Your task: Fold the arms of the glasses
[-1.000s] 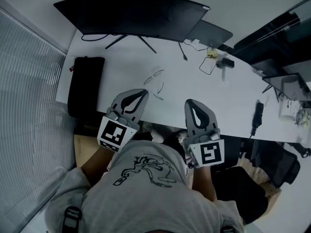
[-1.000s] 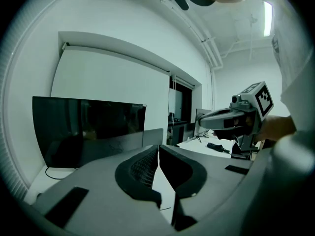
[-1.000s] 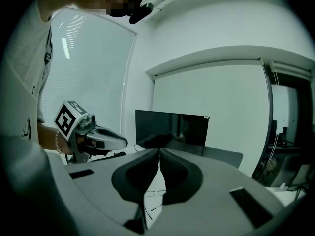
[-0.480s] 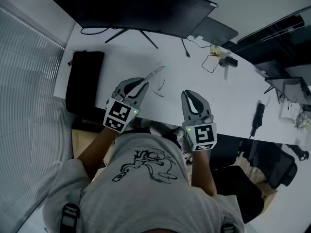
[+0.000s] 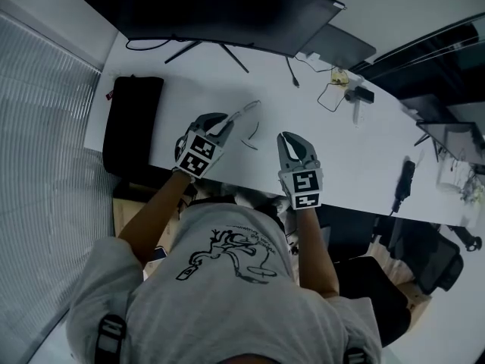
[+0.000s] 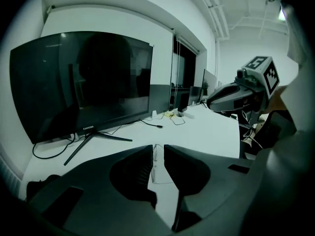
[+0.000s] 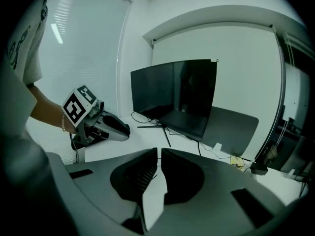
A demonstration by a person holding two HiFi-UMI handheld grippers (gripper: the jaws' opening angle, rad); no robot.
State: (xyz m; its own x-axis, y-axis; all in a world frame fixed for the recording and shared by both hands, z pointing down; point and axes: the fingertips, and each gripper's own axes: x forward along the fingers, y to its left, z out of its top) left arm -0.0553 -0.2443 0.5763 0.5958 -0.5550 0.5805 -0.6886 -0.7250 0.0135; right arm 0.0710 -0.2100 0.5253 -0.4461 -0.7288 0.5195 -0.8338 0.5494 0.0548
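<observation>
Well inside the desk (image 5: pixel 341 158) edge, glasses (image 5: pixel 246 111) lie amid open tabletop.

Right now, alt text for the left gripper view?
Clear-framed glasses lie on a white desk, seen through the gap between the left gripper's jaws. A black curved monitor stands behind; the right gripper hovers at right, jaws just opening.

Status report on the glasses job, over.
Left gripper narrowly open, gripping nothing. Right gripper jaws just been opening, barely apart, nothing between. Glasses on desk at left gripper's tips, not gripped, arms unfolded. Nothing blocking.
</observation>
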